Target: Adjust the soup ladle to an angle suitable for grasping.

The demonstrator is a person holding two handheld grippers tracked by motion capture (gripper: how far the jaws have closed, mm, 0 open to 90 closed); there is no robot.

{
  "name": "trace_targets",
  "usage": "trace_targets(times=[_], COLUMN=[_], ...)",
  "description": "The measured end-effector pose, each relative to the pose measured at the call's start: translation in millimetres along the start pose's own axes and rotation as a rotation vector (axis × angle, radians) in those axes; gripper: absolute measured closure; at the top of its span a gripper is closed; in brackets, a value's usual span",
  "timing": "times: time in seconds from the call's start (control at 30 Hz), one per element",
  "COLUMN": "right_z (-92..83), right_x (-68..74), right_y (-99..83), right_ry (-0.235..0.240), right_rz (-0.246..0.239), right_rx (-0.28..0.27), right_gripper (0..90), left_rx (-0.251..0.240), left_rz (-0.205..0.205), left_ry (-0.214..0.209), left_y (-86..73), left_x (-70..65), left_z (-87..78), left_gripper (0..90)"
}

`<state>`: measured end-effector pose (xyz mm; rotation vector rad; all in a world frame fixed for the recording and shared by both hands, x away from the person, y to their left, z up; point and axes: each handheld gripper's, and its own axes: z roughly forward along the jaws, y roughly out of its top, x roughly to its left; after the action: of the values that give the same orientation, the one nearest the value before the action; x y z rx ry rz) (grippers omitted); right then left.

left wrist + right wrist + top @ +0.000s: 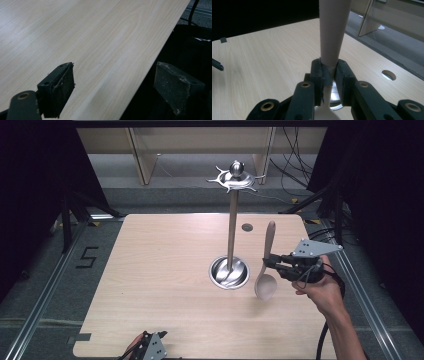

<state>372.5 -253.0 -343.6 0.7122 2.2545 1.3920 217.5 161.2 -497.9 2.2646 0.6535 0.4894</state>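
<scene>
The right gripper has its jaws clenched on the neck of a pale wooden spoon, which it holds upright and clear of the table, bowl down and handle up. The spoon hangs just right of the metal utensil stand, a tall post rising from a round dish base with a ring of hooks at the top. In the right gripper view the handle rises straight between the pads.

The step in hand looks like carrying the spoon to the stand in order to hang it. The next move would call for lifting the handle end to hook height and bringing it leftward to one of the arms; whether the handle has a hole for a hook cannot be told.

The left gripper rests at the near left edge of the table, its jaws released and wide apart, with nothing between them.

The table is light wood-grain laminate with a small round hole far of the stand. Around it lie grey floor, metal rails, black drapes on both sides, wooden furniture legs at the far wall and loose cables at far right.
</scene>
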Motion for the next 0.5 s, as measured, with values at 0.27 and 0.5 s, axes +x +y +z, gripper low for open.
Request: trace_targets(times=[0.27,0.5], right_z=[-0.9,-0.4], right_x=[-3.3,-7.0], right_y=[9.8,20.2], right_ry=[-0.011,-0.022], right_rz=[0.0,-0.008], right_rx=[0.004,0.001], right_gripper=[78.0,78.1], left_rx=[0.001,0.0], left_rz=[0.0,0.001], left_ry=[-0.001,-0.001], left_y=[-0.1,0.2], left_x=[-0.6,-0.4], left_z=[0.2,0.1], left_gripper=[15.6,15.6])
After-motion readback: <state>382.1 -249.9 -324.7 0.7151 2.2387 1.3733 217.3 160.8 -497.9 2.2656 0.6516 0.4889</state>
